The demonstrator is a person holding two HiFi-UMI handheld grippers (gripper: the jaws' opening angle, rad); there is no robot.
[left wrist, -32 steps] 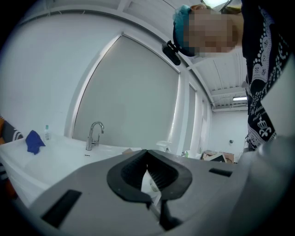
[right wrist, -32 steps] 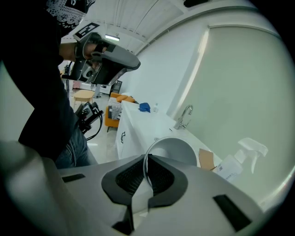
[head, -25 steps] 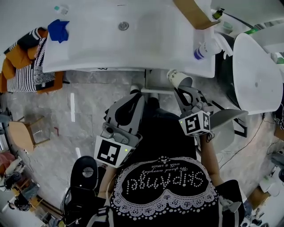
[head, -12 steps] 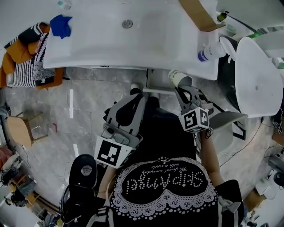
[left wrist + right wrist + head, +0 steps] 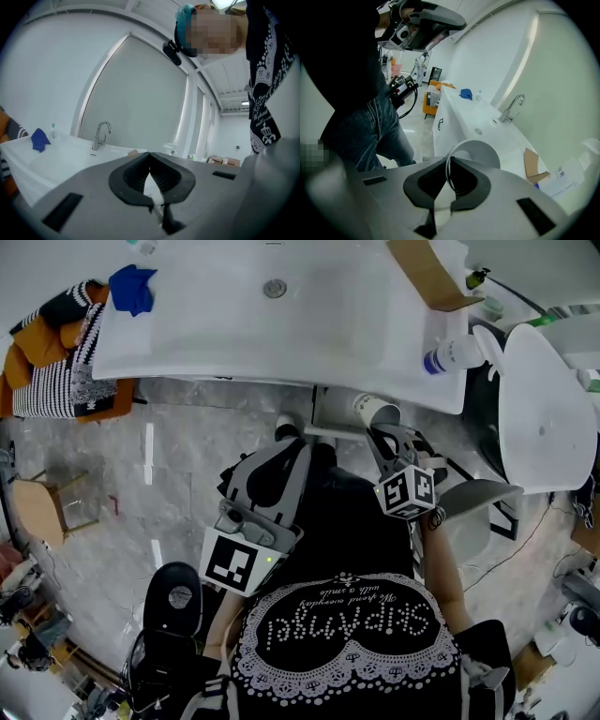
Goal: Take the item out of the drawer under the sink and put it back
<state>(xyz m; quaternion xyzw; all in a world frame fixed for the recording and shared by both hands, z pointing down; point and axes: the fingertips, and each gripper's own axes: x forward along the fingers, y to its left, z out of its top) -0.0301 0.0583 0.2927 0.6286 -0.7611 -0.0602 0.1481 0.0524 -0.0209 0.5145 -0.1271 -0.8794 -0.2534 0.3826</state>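
Right tongs: our right tongs (image 5: 450,164) are closed on a paper cup (image 5: 477,152), with the cup's wall pinched at the rim, one pad inside and one outside.
Paper cup: it is held in the air just ahead of the tongs' tips, tilted, with its open mouth turned back toward the tongs. It sits just in front of the sink counter (image 5: 187,343), below the front edge and to the right of the drain (image 5: 275,288).
Left tongs: our left tongs (image 5: 150,161) are closed tip to tip with nothing between them. We hold them near level at the waist, pointing at the counter and well apart from the cup.
Drawer: we cannot make it out; the cup and the right tongs cover most of the space beneath the counter.
Edges: the counter's front edge runs across just beyond the cup. A cardboard piece (image 5: 427,273) and a blue-capped bottle (image 5: 455,354) lie at the counter's right end. A white rounded fixture (image 5: 544,409) stands near the right tongs.
Far side: the faucet (image 5: 101,133) and a blue cloth (image 5: 131,289) sit well apart from the cup.
Open room: grey marble floor (image 5: 187,456) spreads to the left of the left tongs, up to the counter's base.
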